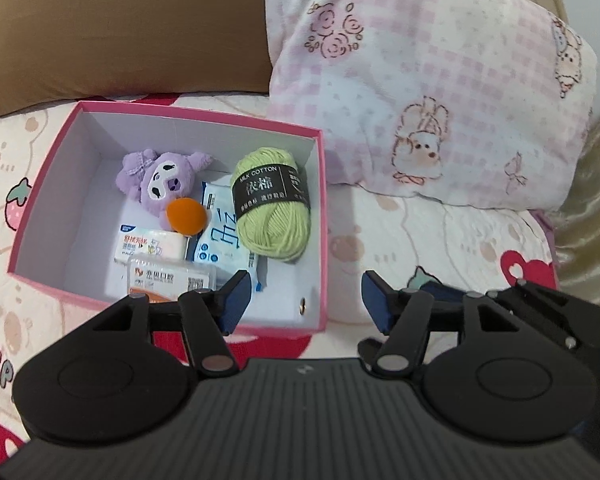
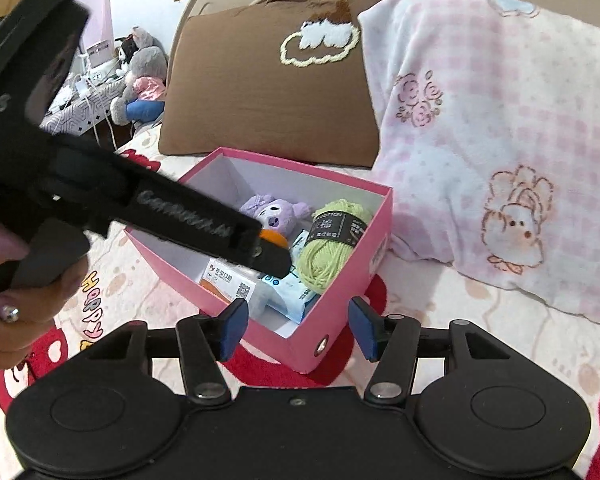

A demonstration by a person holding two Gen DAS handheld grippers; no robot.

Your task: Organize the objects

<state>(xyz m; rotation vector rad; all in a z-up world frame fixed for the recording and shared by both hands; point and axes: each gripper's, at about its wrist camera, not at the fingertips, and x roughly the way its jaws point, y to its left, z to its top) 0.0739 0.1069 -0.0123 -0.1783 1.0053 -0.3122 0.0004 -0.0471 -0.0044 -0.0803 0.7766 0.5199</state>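
A pink box (image 1: pixel 39 184) with a white inside sits on the bed. It holds a purple plush toy (image 1: pixel 159 178), an orange ball (image 1: pixel 185 216), a green yarn skein (image 1: pixel 273 204), a blue-white wipes pack (image 1: pixel 219 236), a small tissue pack (image 1: pixel 149 246) and a clear mask case (image 1: pixel 167 278). My left gripper (image 1: pixel 302 302) is open and empty above the box's near right corner. My right gripper (image 2: pixel 297 330) is open and empty over the box's near corner (image 2: pixel 324 344). The left gripper's body (image 2: pixel 139 208) crosses the right wrist view over the box.
A brown pillow (image 1: pixel 119 36) lies behind the box and a pink checked pillow (image 1: pixel 440 92) to its right. The bed sheet (image 1: pixel 440 248) is printed with bears and hearts. Plush toys (image 2: pixel 139 76) and a side table stand beyond the bed's far left.
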